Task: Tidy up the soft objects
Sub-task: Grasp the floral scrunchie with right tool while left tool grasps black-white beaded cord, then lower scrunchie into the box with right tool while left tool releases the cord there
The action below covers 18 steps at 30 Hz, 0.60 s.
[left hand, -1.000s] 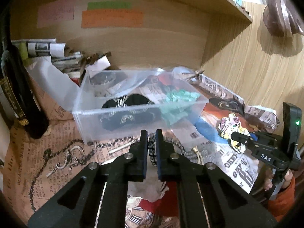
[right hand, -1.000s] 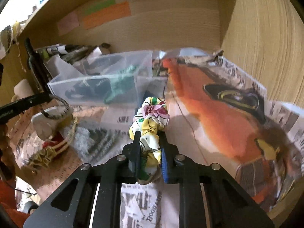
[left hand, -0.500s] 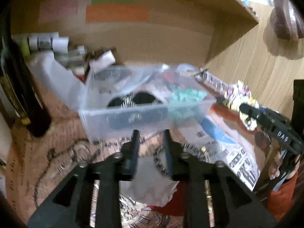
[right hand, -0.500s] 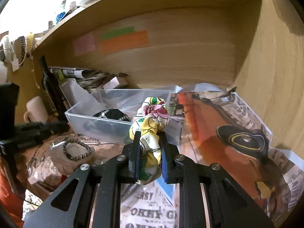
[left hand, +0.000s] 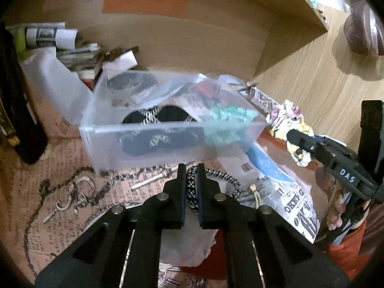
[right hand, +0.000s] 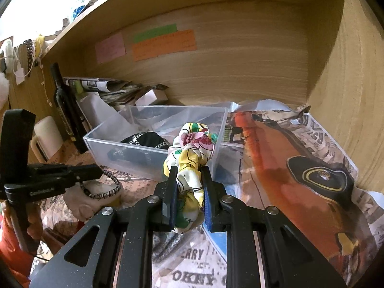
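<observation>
A clear bin (right hand: 153,158) sits on the papered shelf, holding a black-and-white piece (left hand: 153,117) and a teal scrunchie (left hand: 230,117). The right gripper (right hand: 188,189) is clamped on a floral scrunchie (right hand: 192,158), which bulges up past the fingertips, raised near the bin's right front corner. The left gripper (left hand: 191,187) is pinched narrow on a black-and-white braided band (left hand: 192,184), just before the bin's front wall.

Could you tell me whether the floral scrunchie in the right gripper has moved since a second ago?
Yes. The floral scrunchie, clamped in the right gripper, rose toward the clear bin rim.
</observation>
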Tool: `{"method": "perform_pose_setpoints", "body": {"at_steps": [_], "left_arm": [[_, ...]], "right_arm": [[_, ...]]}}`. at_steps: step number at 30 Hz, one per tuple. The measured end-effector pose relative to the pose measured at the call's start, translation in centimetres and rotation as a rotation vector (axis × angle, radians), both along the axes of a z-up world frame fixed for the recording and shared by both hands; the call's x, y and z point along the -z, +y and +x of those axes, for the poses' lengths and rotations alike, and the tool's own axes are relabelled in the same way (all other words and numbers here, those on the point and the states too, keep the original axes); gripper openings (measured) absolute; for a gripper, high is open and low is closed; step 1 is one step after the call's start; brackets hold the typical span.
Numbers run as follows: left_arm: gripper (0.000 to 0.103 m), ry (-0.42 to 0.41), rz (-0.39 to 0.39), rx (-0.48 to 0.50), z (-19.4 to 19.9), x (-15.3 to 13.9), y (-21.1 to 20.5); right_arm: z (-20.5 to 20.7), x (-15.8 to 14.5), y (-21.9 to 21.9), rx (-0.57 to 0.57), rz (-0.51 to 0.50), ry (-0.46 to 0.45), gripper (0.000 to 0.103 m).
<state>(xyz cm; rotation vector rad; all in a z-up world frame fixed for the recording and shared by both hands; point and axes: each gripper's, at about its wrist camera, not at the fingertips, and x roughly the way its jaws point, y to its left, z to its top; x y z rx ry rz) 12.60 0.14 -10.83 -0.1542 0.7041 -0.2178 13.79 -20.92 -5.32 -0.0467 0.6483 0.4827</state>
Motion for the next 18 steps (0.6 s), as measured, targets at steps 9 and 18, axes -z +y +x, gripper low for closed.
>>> {"method": "perform_pose_setpoints", "body": {"at_steps": [9, 18], "left_arm": [[0.006, -0.094, 0.016, -0.066, 0.0, -3.2, 1.6], [0.006, -0.185, 0.022, -0.159, 1.6, -6.4, 4.7]], "right_arm": [[1.3, -1.5, 1.9, -0.045, 0.037, -0.040, 0.016], [3.6, -3.2, 4.7, -0.090, 0.039, -0.069, 0.016]]}}
